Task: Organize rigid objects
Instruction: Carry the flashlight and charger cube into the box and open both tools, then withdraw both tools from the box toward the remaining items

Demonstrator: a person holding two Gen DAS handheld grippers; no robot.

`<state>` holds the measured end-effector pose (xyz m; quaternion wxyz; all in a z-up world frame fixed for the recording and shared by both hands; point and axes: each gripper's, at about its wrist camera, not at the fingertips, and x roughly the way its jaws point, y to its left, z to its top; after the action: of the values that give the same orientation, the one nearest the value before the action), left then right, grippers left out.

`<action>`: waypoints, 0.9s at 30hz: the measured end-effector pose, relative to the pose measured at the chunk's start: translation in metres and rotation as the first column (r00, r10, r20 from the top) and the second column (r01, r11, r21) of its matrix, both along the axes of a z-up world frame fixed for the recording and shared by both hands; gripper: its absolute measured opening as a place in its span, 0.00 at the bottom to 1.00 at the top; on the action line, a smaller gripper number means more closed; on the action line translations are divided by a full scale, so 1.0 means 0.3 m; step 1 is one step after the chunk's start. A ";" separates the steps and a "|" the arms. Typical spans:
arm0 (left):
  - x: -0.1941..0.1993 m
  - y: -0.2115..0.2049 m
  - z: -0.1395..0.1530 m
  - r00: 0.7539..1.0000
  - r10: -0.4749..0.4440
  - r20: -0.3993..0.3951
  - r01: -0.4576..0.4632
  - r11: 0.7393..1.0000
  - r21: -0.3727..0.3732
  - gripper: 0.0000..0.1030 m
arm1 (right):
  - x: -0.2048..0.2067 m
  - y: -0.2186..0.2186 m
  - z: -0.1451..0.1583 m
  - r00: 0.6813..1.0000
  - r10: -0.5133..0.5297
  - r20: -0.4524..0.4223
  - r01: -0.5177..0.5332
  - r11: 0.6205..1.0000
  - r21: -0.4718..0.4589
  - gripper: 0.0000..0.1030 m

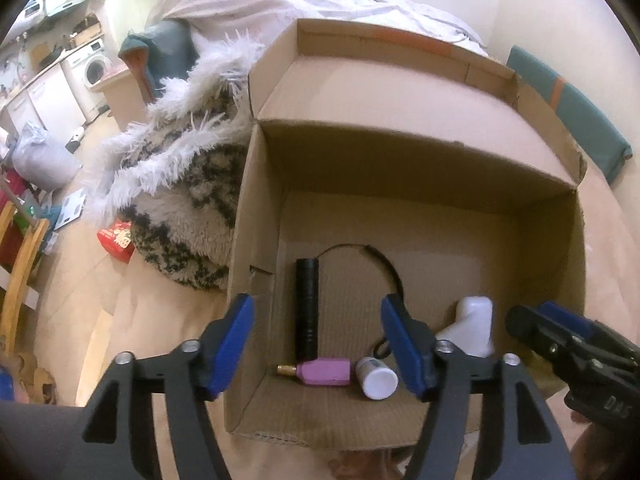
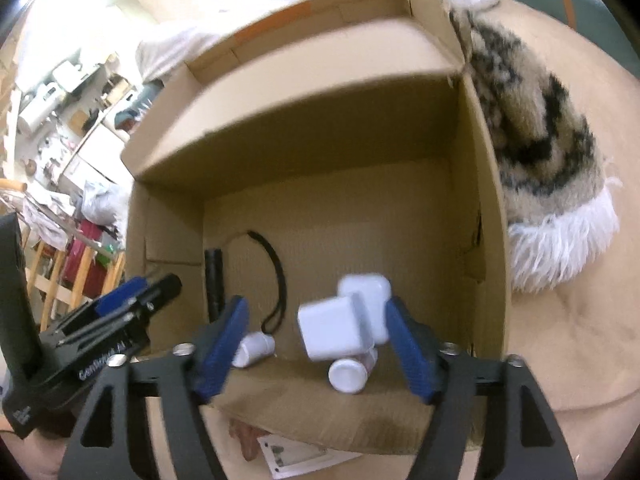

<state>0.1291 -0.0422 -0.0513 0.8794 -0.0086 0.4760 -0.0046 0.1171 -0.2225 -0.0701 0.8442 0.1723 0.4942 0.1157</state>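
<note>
While both claws hang over the open cardboard box (image 1: 400,152), the left wrist view shows the left claw (image 1: 316,344) spread wide and holding nothing. On the box floor, a black flashlight (image 1: 306,308) with a looped cord lies at 12 o'clock of the claw. A pink cylinder with a brass tip (image 1: 324,372) and a small white bottle (image 1: 376,376) rest against the near wall, between the fingers. A white adapter (image 1: 474,326) sits at 3 o'clock, just beside the right claw (image 1: 536,320); whether that claw is open cannot be told from this view.

From the right wrist view, the right claw (image 2: 316,344) is fully spread and grips nothing. A blurred white block (image 2: 334,330) hangs between its fingers, apparently dropping onto a second white bottle (image 2: 348,374).

Judgement: the release is under way. Both claws should lift straight up, clear of the box walls, so the settled items are not scattered.
</note>
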 end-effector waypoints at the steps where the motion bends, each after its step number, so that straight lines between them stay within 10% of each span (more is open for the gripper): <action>1: 0.001 0.002 0.002 1.000 -0.001 0.000 0.001 1.000 -0.004 0.65 | 0.000 -0.002 0.004 1.000 -0.002 0.008 0.002 1.000 0.003 0.81; 3: 0.003 0.003 0.002 1.000 0.002 -0.002 -0.002 1.000 -0.006 0.65 | 0.003 -0.009 0.014 1.000 -0.011 0.017 0.011 1.000 0.014 1.00; 27: -0.043 0.021 0.052 1.000 0.000 -0.014 0.000 1.000 0.009 0.65 | -0.035 -0.048 0.037 0.998 -0.052 0.038 0.052 0.999 0.003 1.00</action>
<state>0.1163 -0.0358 -0.0358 0.8762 -0.0048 0.4820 -0.0022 0.1067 -0.2368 -0.0591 0.8560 0.1839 0.4733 0.0973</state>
